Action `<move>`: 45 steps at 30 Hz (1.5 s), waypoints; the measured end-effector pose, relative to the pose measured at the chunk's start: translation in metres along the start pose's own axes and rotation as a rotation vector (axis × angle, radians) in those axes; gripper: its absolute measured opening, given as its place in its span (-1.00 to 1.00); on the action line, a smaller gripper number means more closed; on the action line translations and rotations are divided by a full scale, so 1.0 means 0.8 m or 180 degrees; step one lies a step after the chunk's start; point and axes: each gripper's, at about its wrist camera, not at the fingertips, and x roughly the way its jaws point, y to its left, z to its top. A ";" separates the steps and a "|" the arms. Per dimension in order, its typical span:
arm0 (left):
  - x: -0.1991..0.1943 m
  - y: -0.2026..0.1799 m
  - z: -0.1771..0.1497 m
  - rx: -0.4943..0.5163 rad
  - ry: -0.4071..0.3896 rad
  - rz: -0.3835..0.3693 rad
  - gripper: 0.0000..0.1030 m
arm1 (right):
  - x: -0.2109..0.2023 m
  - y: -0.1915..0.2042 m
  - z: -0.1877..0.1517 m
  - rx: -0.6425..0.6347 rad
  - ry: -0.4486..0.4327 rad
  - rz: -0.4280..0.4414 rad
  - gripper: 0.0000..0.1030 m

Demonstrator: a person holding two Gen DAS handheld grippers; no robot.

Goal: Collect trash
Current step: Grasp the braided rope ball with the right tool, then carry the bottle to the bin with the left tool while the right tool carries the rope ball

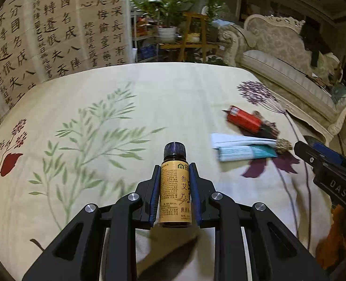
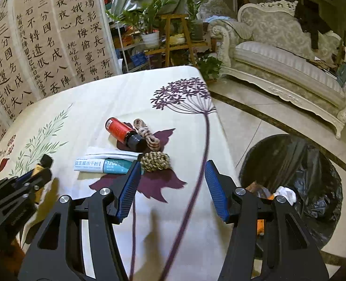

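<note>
My left gripper (image 1: 174, 167) is shut on a small brown bottle (image 1: 174, 187) with a tan label and black cap, held above the floral tablecloth (image 1: 102, 117). The same bottle (image 2: 41, 166) shows at the left edge of the right wrist view. My right gripper (image 2: 173, 171) hangs open with nothing between its blue pads (image 2: 128, 192), over the cloth near the table's right edge. Ahead of it lie a red bottle (image 2: 121, 130) with a black cap, a white and teal sachet (image 2: 102, 164), a coiled cord (image 2: 147, 133) and a knotted rope ball (image 2: 155, 161).
A bin lined with a black bag (image 2: 294, 171) stands on the tiled floor right of the table, with some white and orange trash inside. A cream sofa (image 2: 278, 53), a plant stand (image 2: 173, 37) and a calligraphy screen (image 2: 44, 46) lie beyond the table.
</note>
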 end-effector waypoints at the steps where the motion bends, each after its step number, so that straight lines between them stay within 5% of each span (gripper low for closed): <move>1: 0.001 0.006 0.001 -0.0024 -0.0003 0.0016 -0.52 | 0.004 0.002 0.002 -0.0007 0.0025 -0.0005 0.07; 14: 0.007 0.045 0.002 -0.0194 -0.0004 0.0022 -0.52 | 0.033 0.018 0.004 -0.0093 0.0237 -0.0109 0.01; 27: 0.010 0.047 -0.001 -0.0203 0.0019 -0.0004 -0.52 | 0.034 0.021 0.004 -0.0129 0.0263 -0.0111 -0.50; 45: -0.003 0.029 -0.005 -0.0121 -0.0043 -0.0004 -0.52 | 0.001 0.004 -0.013 0.0013 0.0127 -0.0094 -0.56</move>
